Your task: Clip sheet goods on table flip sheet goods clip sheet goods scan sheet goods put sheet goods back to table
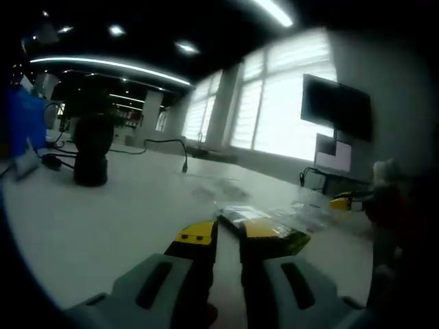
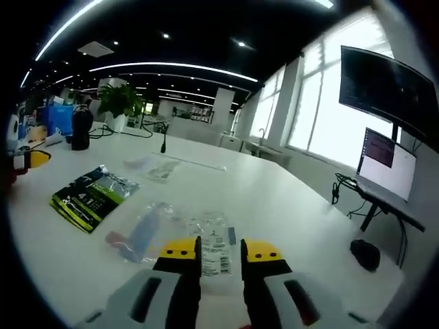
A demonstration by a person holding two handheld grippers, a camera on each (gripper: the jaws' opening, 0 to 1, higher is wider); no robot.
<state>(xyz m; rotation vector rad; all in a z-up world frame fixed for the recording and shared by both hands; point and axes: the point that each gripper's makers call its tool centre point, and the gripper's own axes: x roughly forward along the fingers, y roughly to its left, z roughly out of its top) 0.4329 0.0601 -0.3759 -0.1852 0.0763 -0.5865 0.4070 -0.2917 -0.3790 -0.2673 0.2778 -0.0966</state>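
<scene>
Clear plastic crinkles under my right gripper (image 2: 219, 255) — jaws narrow, either side of the near edge of a flat transparent packet with printed label (image 2: 209, 241), not yet pinched. My left gripper (image 1: 226, 236), also narrow, noses at the yellow-and-black flat pouch (image 1: 264, 229) (contact unclear). First clip: close squarely. A black cylindrical speaker (image 1: 91, 152) stands far-left, harmless.

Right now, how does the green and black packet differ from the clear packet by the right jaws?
The green packet is opaque with yellow print; the clear packet is see-through with a white label. The green packet lies further from the right gripper; the clear packet reaches its jaws. Both lie flat on the white table.
</scene>
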